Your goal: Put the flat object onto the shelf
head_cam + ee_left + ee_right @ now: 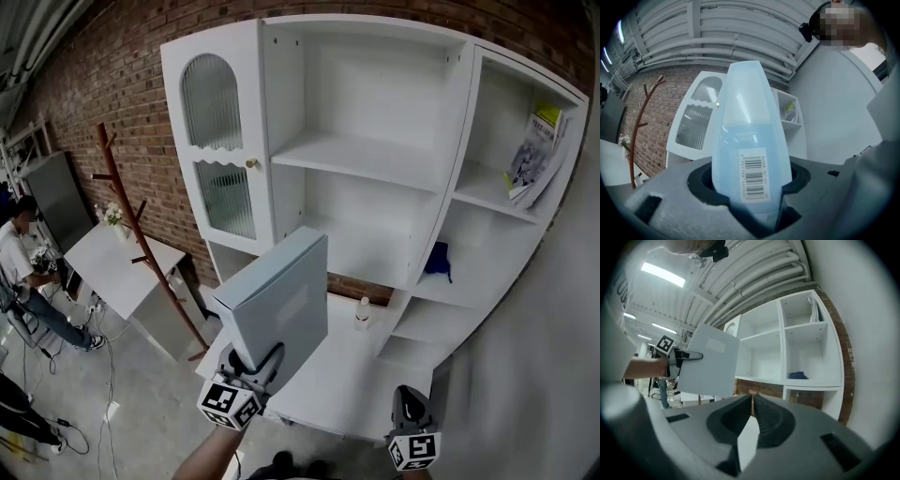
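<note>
The left gripper (260, 362) is pinching the box (281, 298) by its bottom edge before the shelf (361, 159), risking it tilting loose, while the right gripper (410, 405) is idling, jaws together.

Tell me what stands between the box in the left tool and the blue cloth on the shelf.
A small clear bottle stands on the white ledge between the box and the blue cloth; the head view shows it.

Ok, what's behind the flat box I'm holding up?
The white shelf unit. The flat box, in the left gripper, covers part of its lower middle compartment and desk top; a bottle shows beside it.
</note>
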### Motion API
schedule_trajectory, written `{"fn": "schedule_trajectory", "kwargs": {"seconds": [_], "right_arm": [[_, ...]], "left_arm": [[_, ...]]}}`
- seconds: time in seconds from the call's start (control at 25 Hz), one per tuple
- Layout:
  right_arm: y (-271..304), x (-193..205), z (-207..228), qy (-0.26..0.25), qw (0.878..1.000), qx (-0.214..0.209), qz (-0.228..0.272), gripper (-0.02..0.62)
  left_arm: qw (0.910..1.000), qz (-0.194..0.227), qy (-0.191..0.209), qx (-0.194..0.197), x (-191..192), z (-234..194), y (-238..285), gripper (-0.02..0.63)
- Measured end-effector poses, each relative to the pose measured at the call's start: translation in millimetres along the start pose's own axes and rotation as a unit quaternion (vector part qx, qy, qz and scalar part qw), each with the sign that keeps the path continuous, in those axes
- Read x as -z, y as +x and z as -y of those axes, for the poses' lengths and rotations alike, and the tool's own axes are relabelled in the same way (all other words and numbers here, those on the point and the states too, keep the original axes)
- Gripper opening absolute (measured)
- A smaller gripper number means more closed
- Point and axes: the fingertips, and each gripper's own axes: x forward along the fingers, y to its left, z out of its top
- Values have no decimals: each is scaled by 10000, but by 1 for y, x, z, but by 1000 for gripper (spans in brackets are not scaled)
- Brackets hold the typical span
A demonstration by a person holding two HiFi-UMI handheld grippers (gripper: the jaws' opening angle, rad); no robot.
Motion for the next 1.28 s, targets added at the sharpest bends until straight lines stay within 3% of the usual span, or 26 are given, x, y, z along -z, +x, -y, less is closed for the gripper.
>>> {"fn": "schedule_trajectory", "kwargs": {"seconds": [0.24, 0.52, 0.84, 1.0, 1.28], "right_arm": [[7, -6, -3, -7, 9998, 189, 61, 34], [18, -20, -6, -58, 9990, 411, 164, 34], [21, -22, 2, -59, 9976, 669, 162, 34], [23, -21, 5, -63, 9971, 739, 148, 34], [28, -24, 8, -111, 9966, 798, 143, 34]], "left_arm": [[9998, 69, 32, 158, -9, -8, 19, 279], [9991, 262, -236, 221, -29, -27, 62, 281], [9915, 288, -1262, 162, -34, -36, 109, 281], [9807, 276, -1927, 172, -35, -44, 130, 281], [9644, 312, -2621, 173, -40, -50, 165, 279]]}}
